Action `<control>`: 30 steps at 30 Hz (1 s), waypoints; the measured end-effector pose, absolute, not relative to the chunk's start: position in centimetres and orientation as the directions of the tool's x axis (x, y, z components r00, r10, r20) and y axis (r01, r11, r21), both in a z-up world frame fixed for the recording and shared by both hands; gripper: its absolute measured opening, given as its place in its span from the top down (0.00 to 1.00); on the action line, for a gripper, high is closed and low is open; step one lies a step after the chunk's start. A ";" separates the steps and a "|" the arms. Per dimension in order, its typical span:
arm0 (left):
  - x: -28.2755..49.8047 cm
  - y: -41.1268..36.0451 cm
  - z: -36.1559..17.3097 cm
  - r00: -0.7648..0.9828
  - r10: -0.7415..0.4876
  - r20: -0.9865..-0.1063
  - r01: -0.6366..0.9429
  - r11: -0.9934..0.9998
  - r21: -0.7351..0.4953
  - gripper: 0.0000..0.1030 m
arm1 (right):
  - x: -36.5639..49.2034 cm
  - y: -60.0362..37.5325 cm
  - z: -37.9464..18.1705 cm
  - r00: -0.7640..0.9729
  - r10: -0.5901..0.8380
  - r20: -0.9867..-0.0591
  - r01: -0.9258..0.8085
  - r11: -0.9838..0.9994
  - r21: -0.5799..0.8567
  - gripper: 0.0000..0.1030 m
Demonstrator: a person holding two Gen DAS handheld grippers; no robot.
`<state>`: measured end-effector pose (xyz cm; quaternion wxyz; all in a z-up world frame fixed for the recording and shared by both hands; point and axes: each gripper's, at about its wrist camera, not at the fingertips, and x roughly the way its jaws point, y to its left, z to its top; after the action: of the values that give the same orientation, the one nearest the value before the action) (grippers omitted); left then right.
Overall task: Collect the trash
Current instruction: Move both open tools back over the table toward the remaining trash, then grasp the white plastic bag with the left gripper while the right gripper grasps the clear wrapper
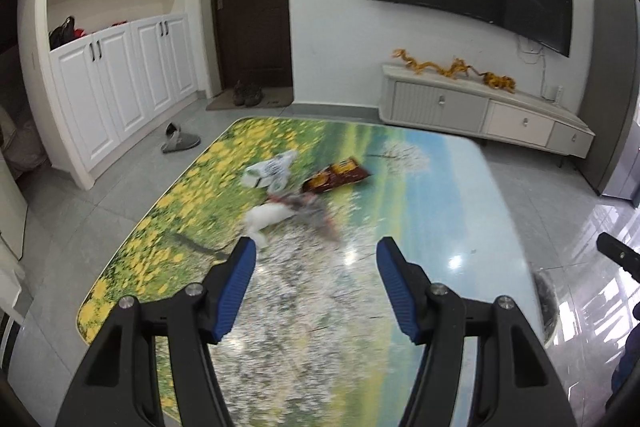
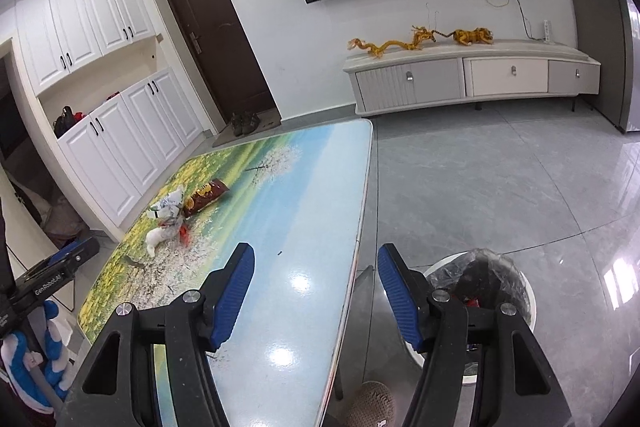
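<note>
The left claw (image 1: 316,247) hangs over the landscape-printed worktop (image 1: 420,195) with its blue pads spread wide and nothing between them. Ahead of it and slightly to its left lies the trash, bunched together near the worktop's middle. A crumpled white tissue (image 1: 266,217) is nearest to the left fingertip. Beyond it lie a white printed wrapper (image 1: 270,171) and, to the right of that, a red-brown snack bag (image 1: 338,177). A blurred clear wrapper with red bits (image 1: 312,211) sits between the tissue and the bag. Nothing stands on the bare worktop between this claw and the pile.

The right claw (image 2: 316,247) is likewise wide and empty, straddling the worktop's right edge. The pile lies well ahead and to its left, with only glossy surface and a tiny dark speck (image 2: 280,251) between. Just to its right, on the floor below the worktop's edge, stands a white bin (image 2: 516,287) lined with a clear bag, some rubbish already inside; the right finger partly hides it. A woven stool top (image 2: 372,403) shows beneath this claw.
</note>
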<state>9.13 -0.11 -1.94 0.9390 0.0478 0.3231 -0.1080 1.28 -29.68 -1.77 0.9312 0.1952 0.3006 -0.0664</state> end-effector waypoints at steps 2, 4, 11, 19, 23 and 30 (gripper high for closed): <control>10.1 1.6 -2.5 0.752 -0.154 -0.641 0.215 0.977 0.017 0.41 | 1.9 -30.2 -2.4 0.806 0.004 -0.591 0.244 0.909 0.338 0.40; 10.9 3.0 -3.1 0.734 -0.159 -0.661 0.208 0.978 -0.004 0.41 | 2.6 -30.6 -2.8 0.804 0.015 -0.595 0.241 0.905 0.350 0.40; 14.1 5.5 -5.1 0.668 -0.188 -0.721 0.212 0.976 -0.057 0.41 | 6.1 -30.2 -4.2 0.784 0.090 -0.614 0.176 0.917 0.359 0.40; 18.5 5.1 -8.0 0.610 -0.210 -0.764 0.279 0.959 -0.040 0.41 | 11.2 -27.2 -5.3 0.747 0.188 -0.638 0.055 0.938 0.341 0.40; 21.2 4.9 -9.1 0.590 -0.219 -0.777 0.305 0.952 -0.037 0.41 | 14.3 -25.5 -5.7 0.714 0.255 -0.652 -0.016 0.937 0.349 0.40; 25.5 4.8 -10.9 0.564 -0.230 -0.793 0.339 0.940 -0.031 0.41 | 20.1 -20.9 -6.5 0.640 0.360 -0.678 -0.150 0.925 0.350 0.44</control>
<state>25.54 4.76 -10.85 0.8822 0.0621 0.4380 -0.1611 20.07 -20.89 -6.55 0.8960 0.1317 0.3995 0.1422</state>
